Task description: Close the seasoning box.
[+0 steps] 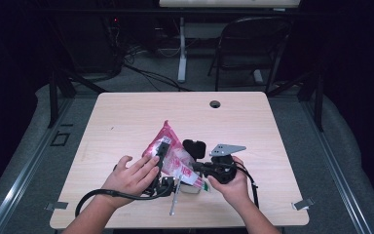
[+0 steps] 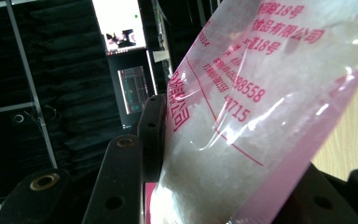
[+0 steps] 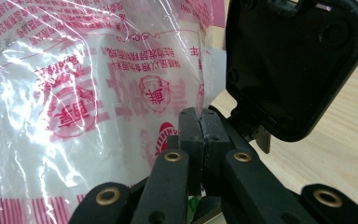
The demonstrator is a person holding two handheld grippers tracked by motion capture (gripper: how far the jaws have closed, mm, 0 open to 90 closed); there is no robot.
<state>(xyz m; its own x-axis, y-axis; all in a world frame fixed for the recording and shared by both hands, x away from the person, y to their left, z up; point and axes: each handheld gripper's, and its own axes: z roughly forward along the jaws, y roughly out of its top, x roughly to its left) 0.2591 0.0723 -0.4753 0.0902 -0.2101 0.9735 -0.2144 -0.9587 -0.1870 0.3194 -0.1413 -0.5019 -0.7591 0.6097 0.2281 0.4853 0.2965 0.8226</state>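
A clear plastic bag [image 1: 177, 160] with pink print and a pink top lies tilted at the middle of the wooden table [image 1: 126, 117], and white grains show inside it. My left gripper [image 1: 161, 155] holds the bag from the left. In the left gripper view the bag [image 2: 261, 93] packs the gap between the black jaws of the left gripper [image 2: 223, 154]. My right gripper [image 1: 197, 168] reaches in from the right. Its tips [image 3: 200, 123] are pressed together, and the bag's film [image 3: 74, 93] runs down into their seam.
A black rounded-square piece [image 1: 195, 146] [image 3: 293, 65] sits just right of the bag. A small green-and-white item [image 1: 197, 187] and a thin metal rod [image 1: 173, 201] lie near the front edge. A folding chair [image 1: 253, 44] stands beyond the table.
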